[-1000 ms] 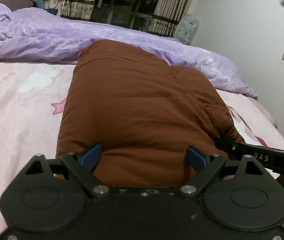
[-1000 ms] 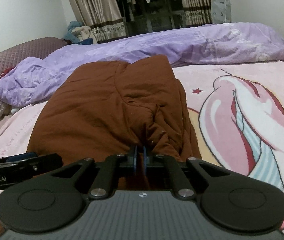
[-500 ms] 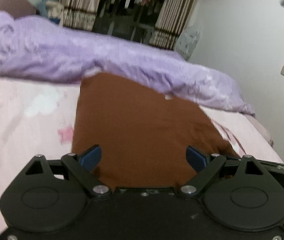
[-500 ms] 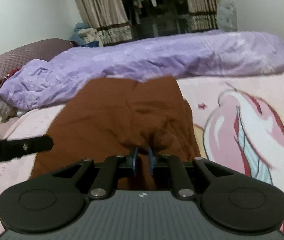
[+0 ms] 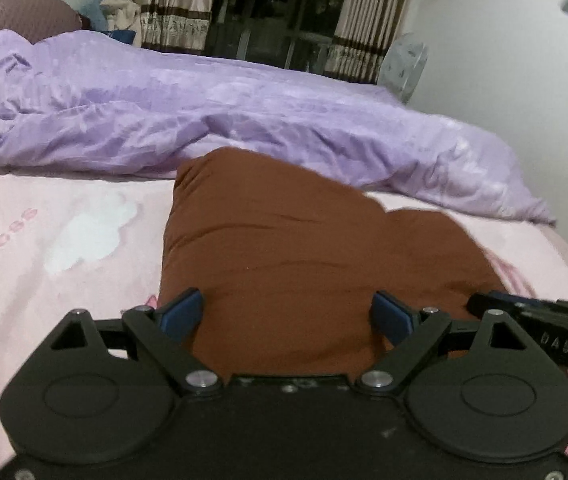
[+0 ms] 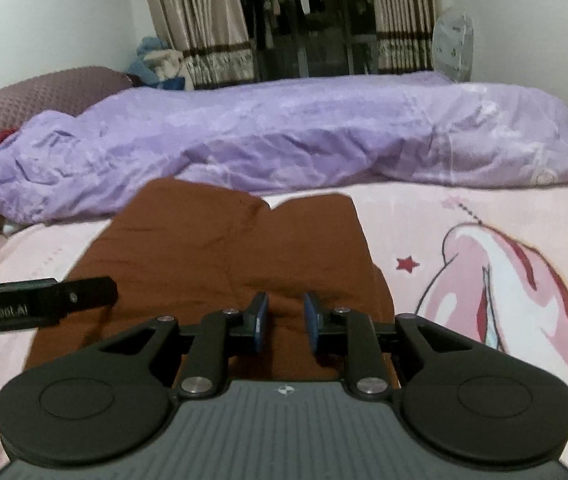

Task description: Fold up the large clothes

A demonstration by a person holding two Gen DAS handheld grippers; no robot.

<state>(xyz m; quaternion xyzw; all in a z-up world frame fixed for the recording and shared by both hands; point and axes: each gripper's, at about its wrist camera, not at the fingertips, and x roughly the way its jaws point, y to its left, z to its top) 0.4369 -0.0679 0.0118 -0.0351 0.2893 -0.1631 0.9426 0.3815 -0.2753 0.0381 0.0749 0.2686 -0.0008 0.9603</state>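
Observation:
A brown padded garment (image 5: pixel 291 256) lies folded on the pink bed sheet (image 5: pixel 44 248); it also shows in the right wrist view (image 6: pixel 224 248). My left gripper (image 5: pixel 287 314) is wide open over the garment's near edge and holds nothing. My right gripper (image 6: pixel 285 320) is partly open above the garment's near right part, with nothing between its blue pads (image 6: pixel 262 322). The right gripper's side shows at the right in the left wrist view (image 5: pixel 543 320). The left gripper's side shows at the left in the right wrist view (image 6: pixel 36 300).
A crumpled purple duvet (image 5: pixel 204 116) lies across the far side of the bed, just behind the garment. A maroon headboard (image 6: pixel 44 92) is at the far left. Curtains (image 6: pixel 200 20) and a fan (image 6: pixel 453 46) stand beyond the bed. A white wall is at the right.
My right gripper has opened and let go of the garment's fabric. Both grippers have drawn back and lifted, so the garment looks smaller and farther away.

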